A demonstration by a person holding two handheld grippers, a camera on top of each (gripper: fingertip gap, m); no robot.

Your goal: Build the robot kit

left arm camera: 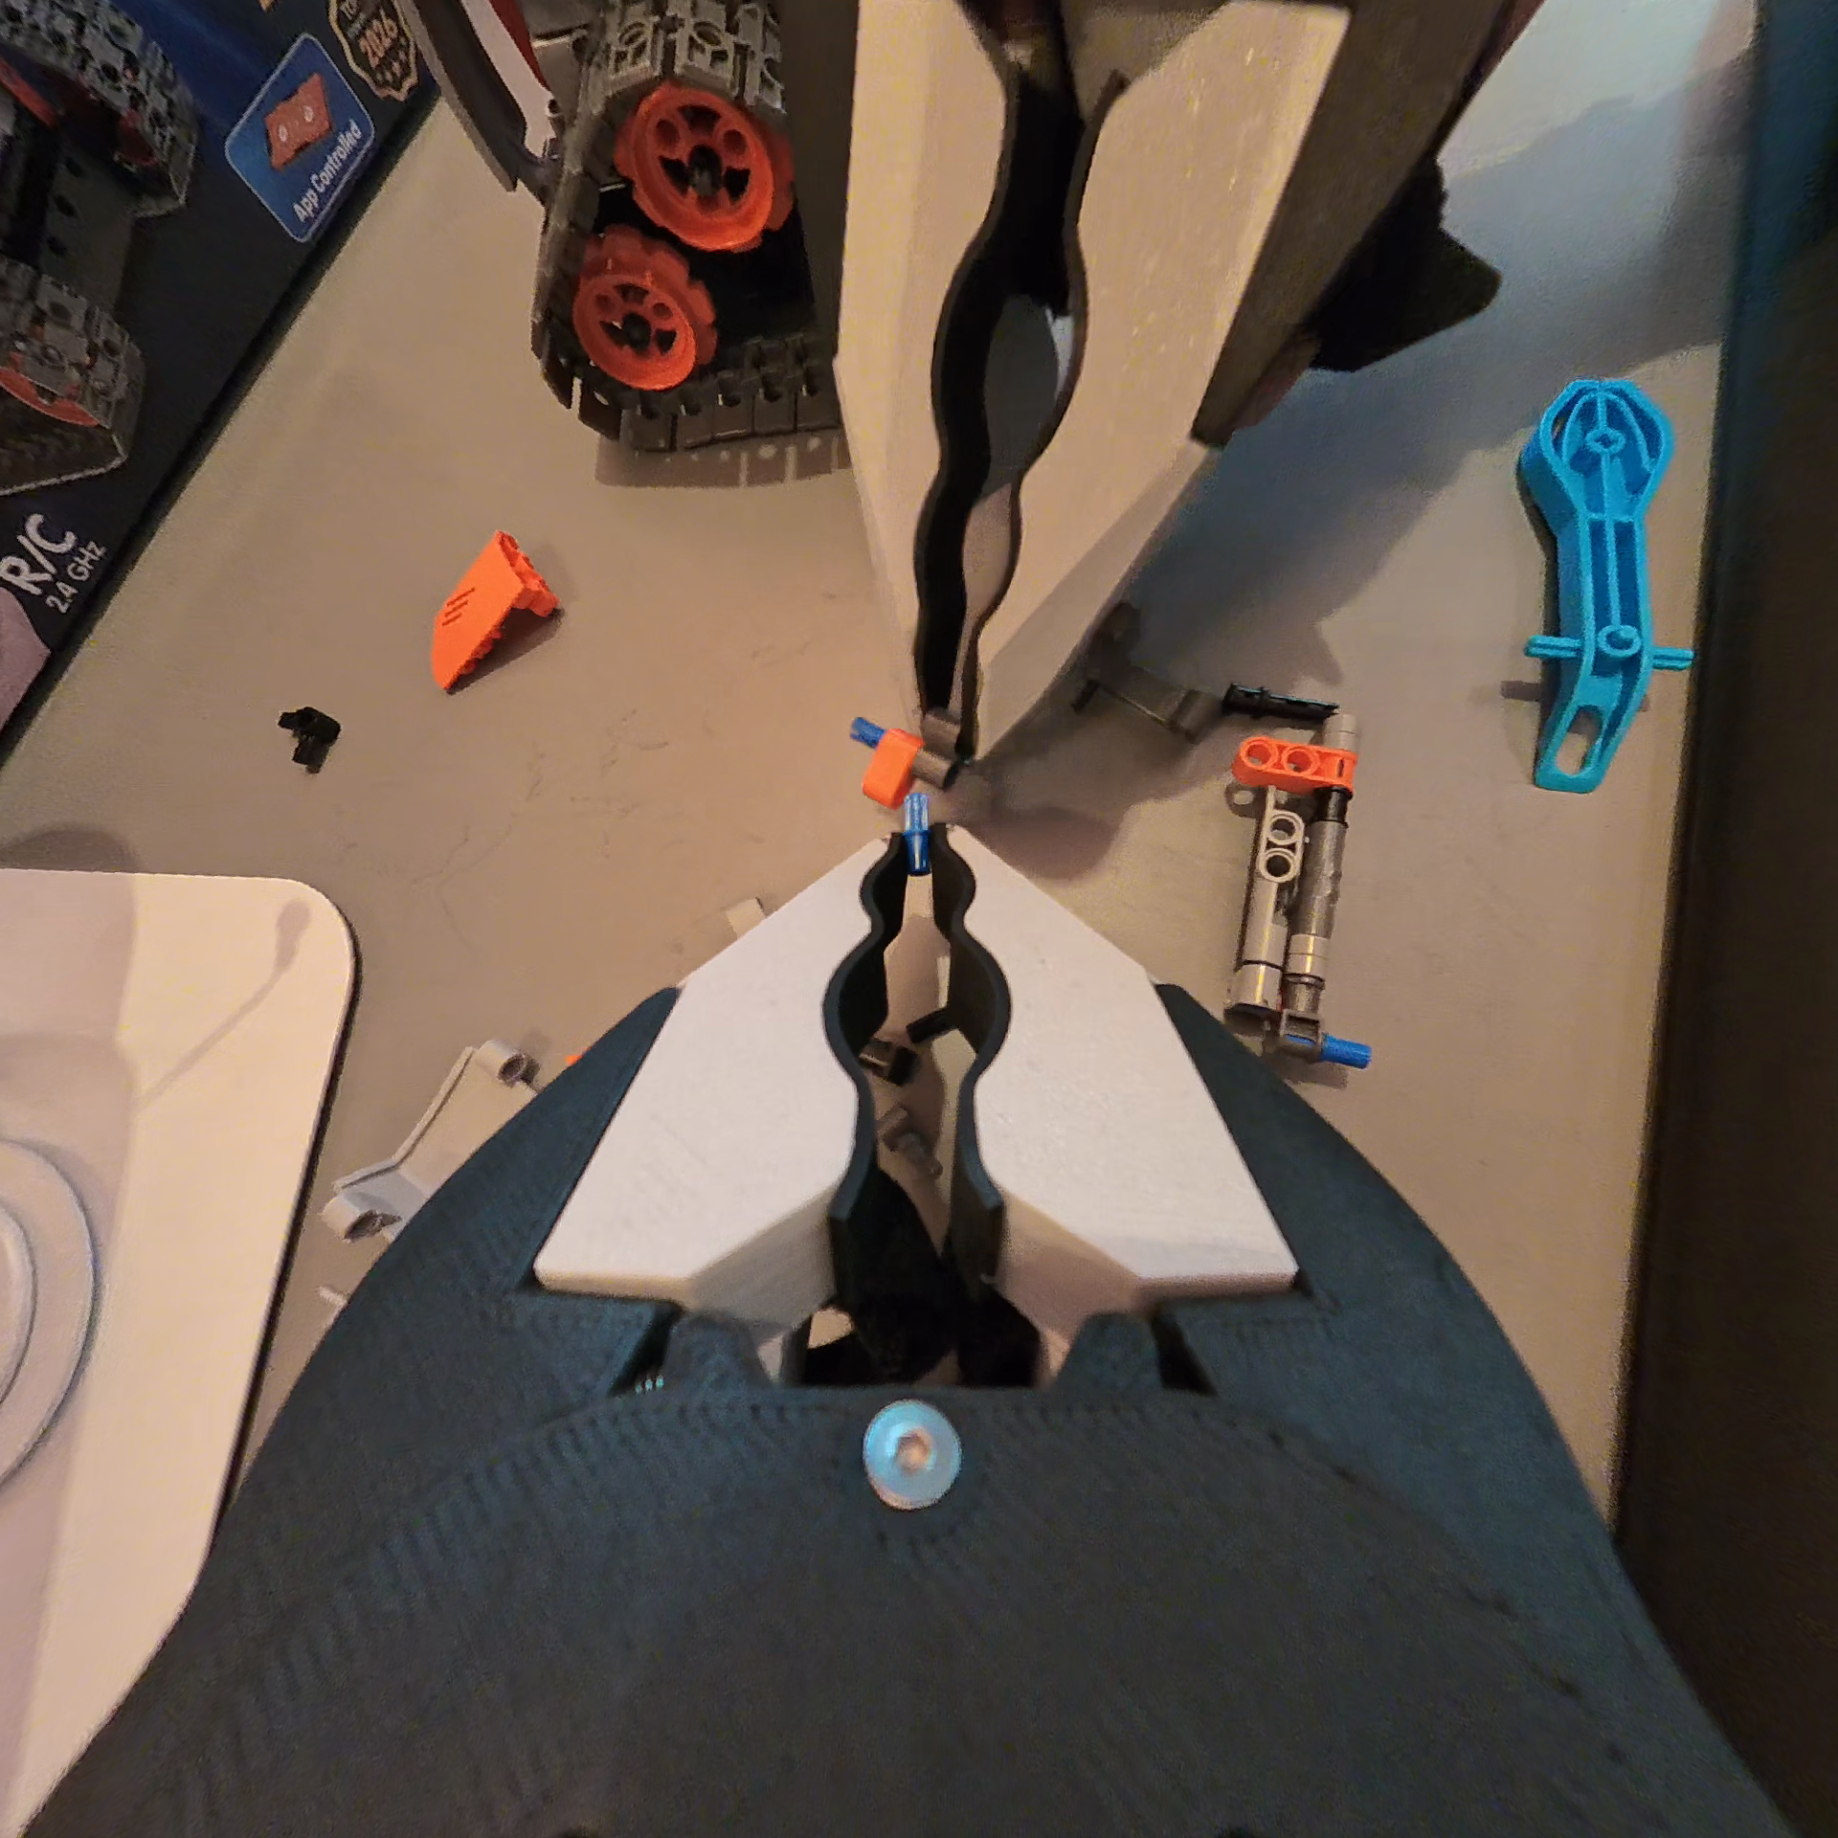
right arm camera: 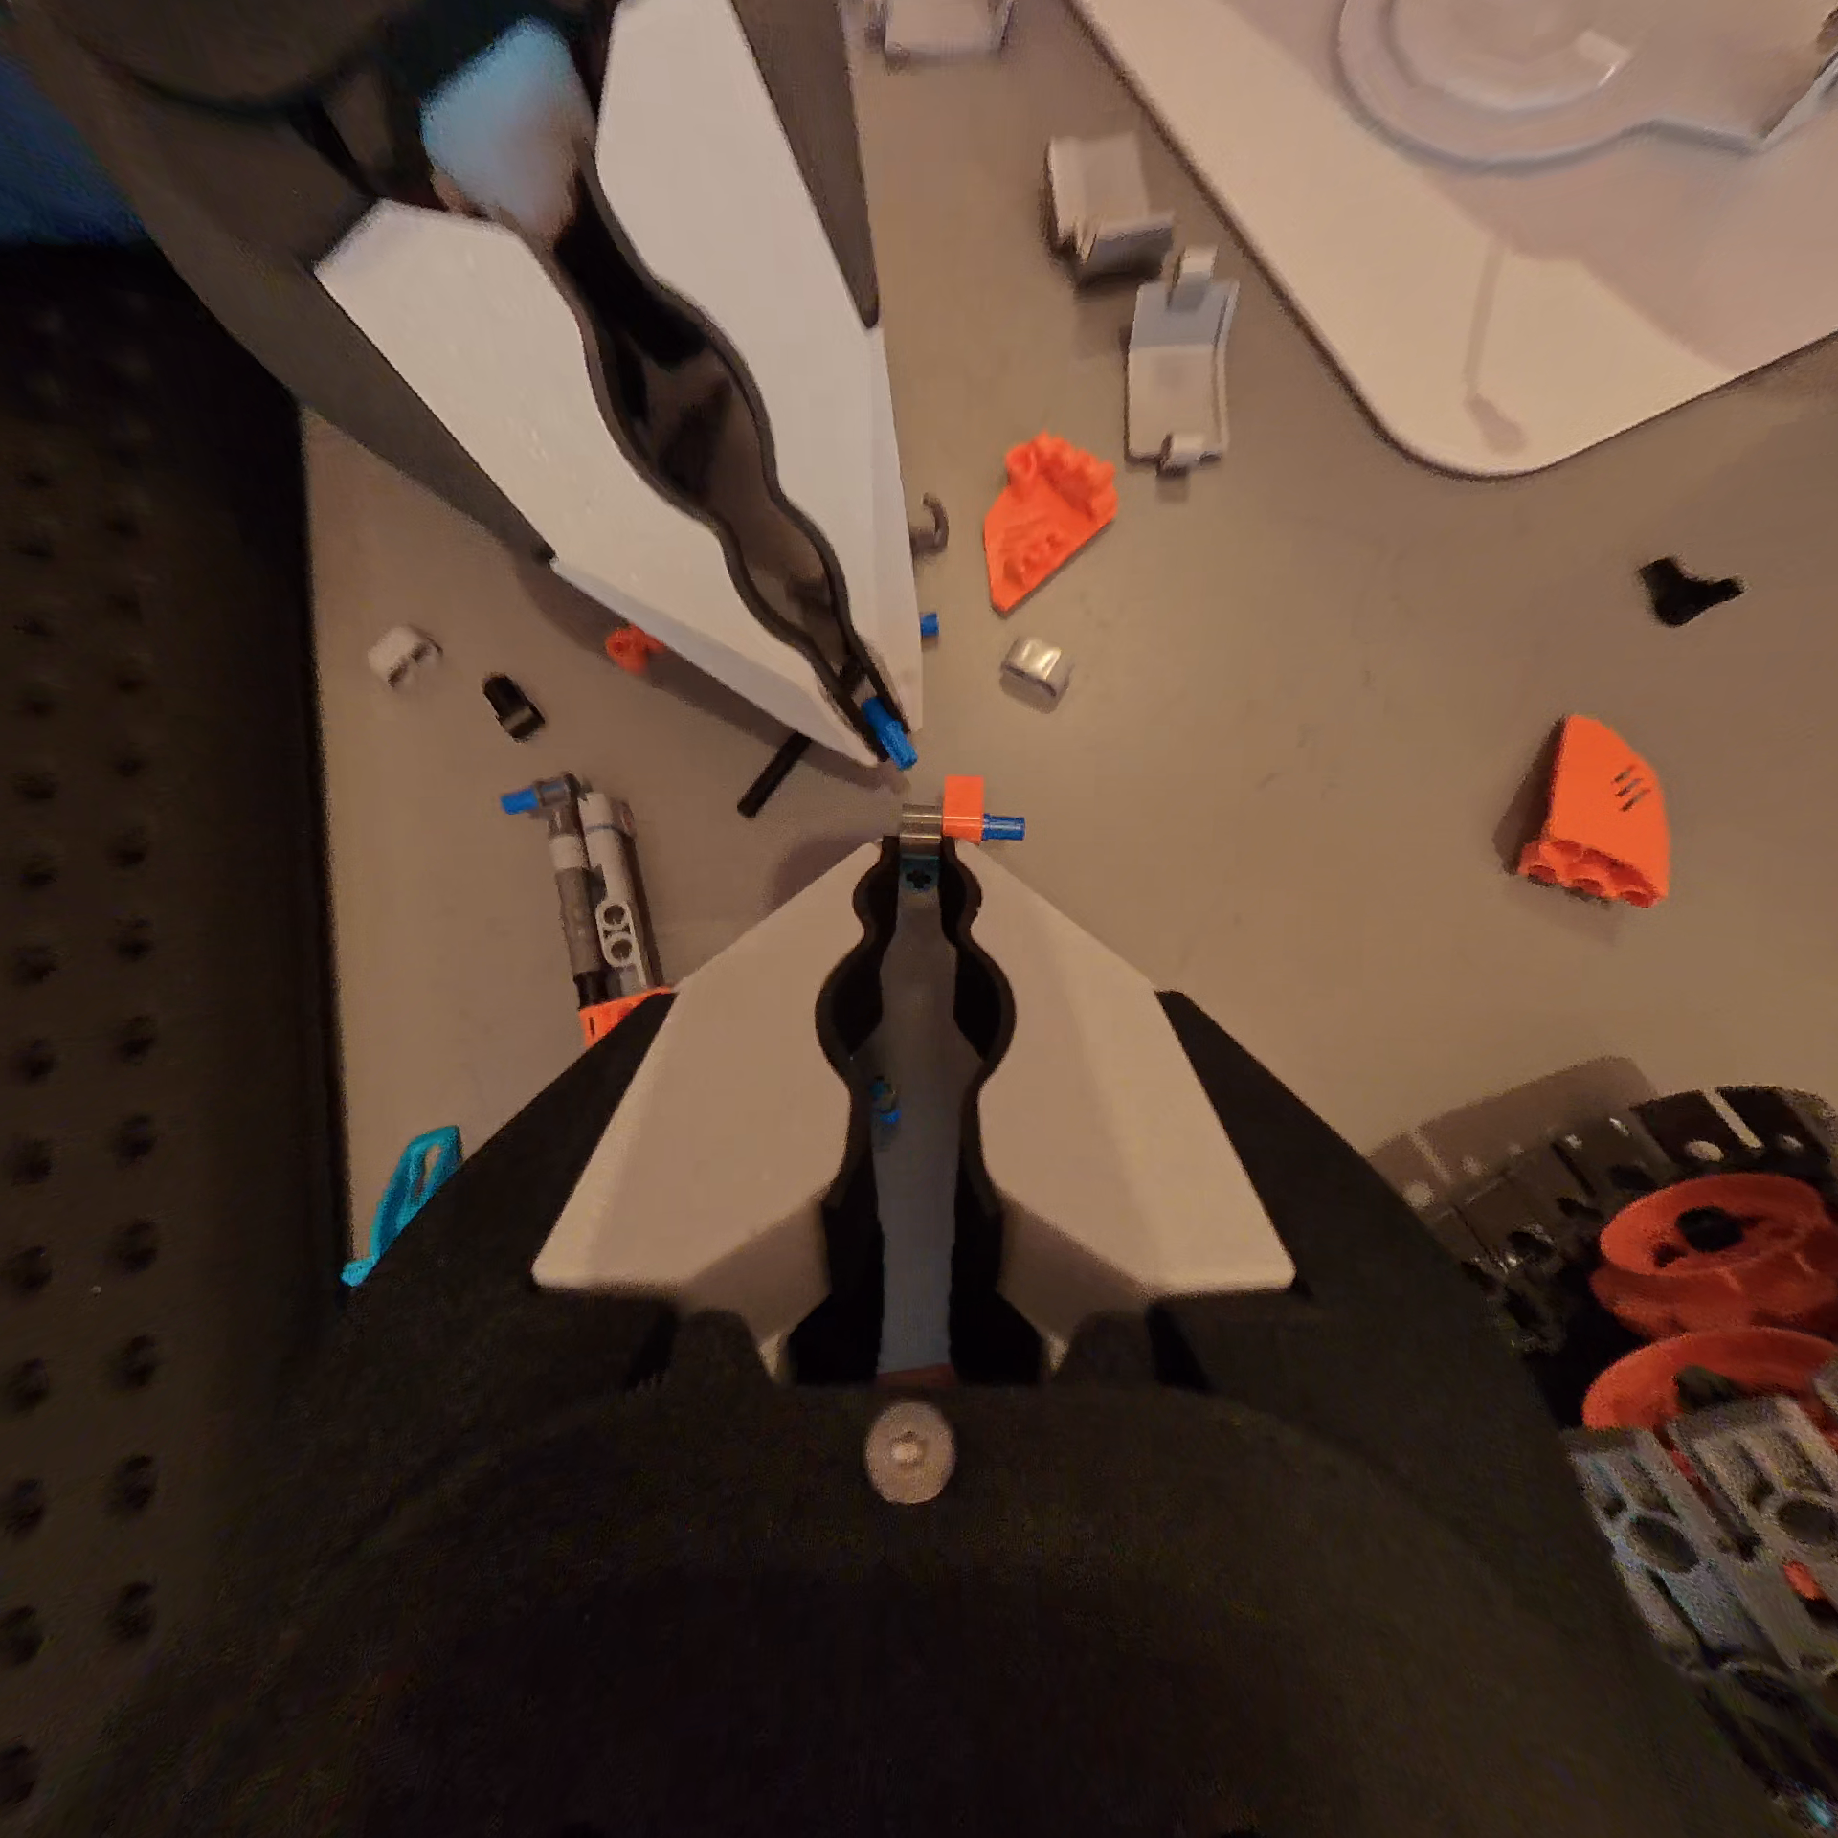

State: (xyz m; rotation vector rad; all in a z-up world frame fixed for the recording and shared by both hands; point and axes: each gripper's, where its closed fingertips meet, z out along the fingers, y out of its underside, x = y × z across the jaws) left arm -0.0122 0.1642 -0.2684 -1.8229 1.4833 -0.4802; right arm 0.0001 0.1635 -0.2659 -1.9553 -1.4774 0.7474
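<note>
each gripper has a big black body with fine ridged lines on it. the left gripper (left arm camera: pixel 917 845) and the right gripper (right arm camera: pixel 920 845) each have 2 white pointed fingers with wavy black pads inside, and 1 round silver screw in the middle.

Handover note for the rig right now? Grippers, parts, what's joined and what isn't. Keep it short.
Left gripper: shut on a blue pin, held at the fingertips.
Right gripper: shut on a small orange and grey connector with another blue pin sticking out sideways.
The two tips nearly meet above the grey table; the held pin sits just short of the connector, not yet joined.
Loose nearby: orange wedge, grey strut assembly, blue lever tool, tracked vehicle.
</note>
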